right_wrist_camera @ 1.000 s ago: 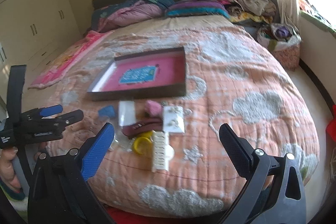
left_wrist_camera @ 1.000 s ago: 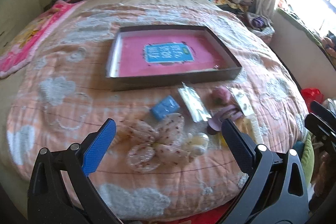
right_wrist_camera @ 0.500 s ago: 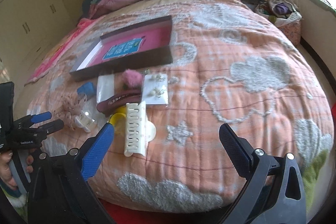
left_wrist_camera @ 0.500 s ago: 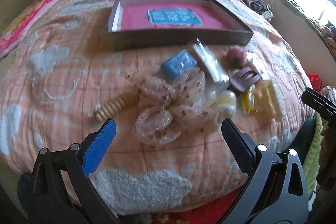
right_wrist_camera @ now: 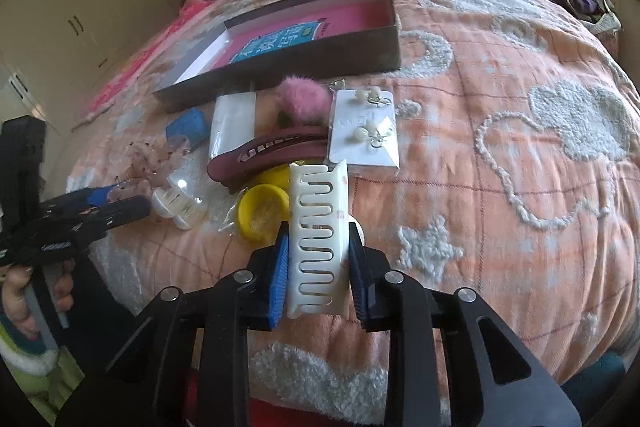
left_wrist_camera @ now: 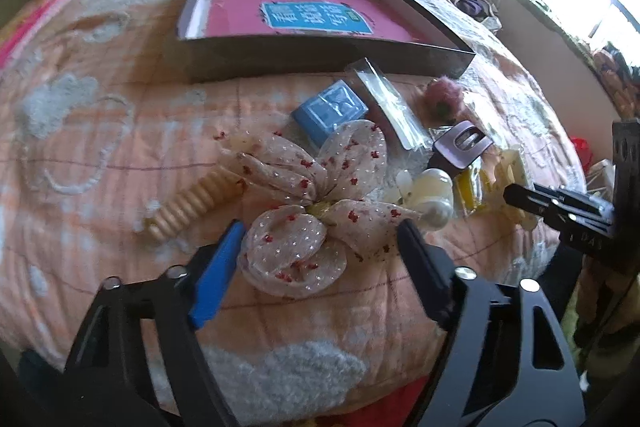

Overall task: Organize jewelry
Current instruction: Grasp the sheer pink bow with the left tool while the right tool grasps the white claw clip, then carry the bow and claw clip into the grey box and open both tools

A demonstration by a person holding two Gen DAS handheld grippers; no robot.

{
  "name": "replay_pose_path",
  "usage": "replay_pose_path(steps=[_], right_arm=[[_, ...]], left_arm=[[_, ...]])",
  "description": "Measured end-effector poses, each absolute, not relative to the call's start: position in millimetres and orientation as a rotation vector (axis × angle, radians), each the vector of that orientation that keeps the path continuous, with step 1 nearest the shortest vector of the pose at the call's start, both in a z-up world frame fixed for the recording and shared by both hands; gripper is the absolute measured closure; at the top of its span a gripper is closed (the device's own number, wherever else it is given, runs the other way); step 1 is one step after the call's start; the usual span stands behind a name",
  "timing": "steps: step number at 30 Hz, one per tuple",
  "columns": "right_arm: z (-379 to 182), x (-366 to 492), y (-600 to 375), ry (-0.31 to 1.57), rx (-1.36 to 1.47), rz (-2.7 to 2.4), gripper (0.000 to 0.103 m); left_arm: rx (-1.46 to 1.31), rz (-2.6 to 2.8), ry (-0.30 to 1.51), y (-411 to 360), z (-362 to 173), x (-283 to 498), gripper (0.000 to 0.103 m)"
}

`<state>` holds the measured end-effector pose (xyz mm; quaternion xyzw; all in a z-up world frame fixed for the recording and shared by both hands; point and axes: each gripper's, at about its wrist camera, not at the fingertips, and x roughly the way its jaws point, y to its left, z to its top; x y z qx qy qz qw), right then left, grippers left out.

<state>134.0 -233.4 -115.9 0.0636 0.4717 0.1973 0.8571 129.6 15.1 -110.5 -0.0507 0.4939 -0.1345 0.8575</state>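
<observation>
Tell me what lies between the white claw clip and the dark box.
In the right wrist view, between the white claw clip and dark box: a maroon hair clip, a pink pompom, and an earring card.

A white toothed hair claw [right_wrist_camera: 318, 239] lies lengthwise on the bed's near edge. Left of it lies a dotted gauze bow [left_wrist_camera: 316, 203]. Farther off lie a maroon clip [right_wrist_camera: 272, 151] and an earring card [right_wrist_camera: 366, 127], before the open pink-lined box [right_wrist_camera: 386, 1].

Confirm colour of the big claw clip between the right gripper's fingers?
Creamy white claw clip; clearest in the right wrist view.
</observation>
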Motion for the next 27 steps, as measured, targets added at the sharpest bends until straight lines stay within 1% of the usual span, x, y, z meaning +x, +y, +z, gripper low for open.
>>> replay_pose_path(steps=[2,3,4,5,7,9,17,27], right_arm=[[-113,129,-236,0.98,0.131,0.405,0.077],[-110,126,-240,0.972,0.136,0.396,0.077],[-108,123,-243,0.968,0.145,0.388,0.077],[-107,119,-249,0.96,0.157,0.381,0.077],[-103,114,-256,0.948,0.169,0.365,0.077],[-98,110,-265,0.935,0.181,0.346,0.077],[-68,97,-286,0.855,0.207,0.286,0.077],[-13,90,-300,0.721,0.209,0.276,0.077]], left_arm=[[-0.12,-0.291,1.04,15,-115,134,0.063],[-0.12,-0.292,1.035,14,-116,135,0.068],[-0.122,-0.296,1.032,13,-116,135,0.078],[-0.124,-0.303,1.027,13,-115,135,0.083],[-0.111,-0.308,1.008,11,-112,131,0.087],[-0.1,-0.307,0.989,9,-107,127,0.089],[-0.06,-0.296,0.88,12,-65,120,0.089],[-0.05,-0.268,0.758,21,-12,142,0.089]])
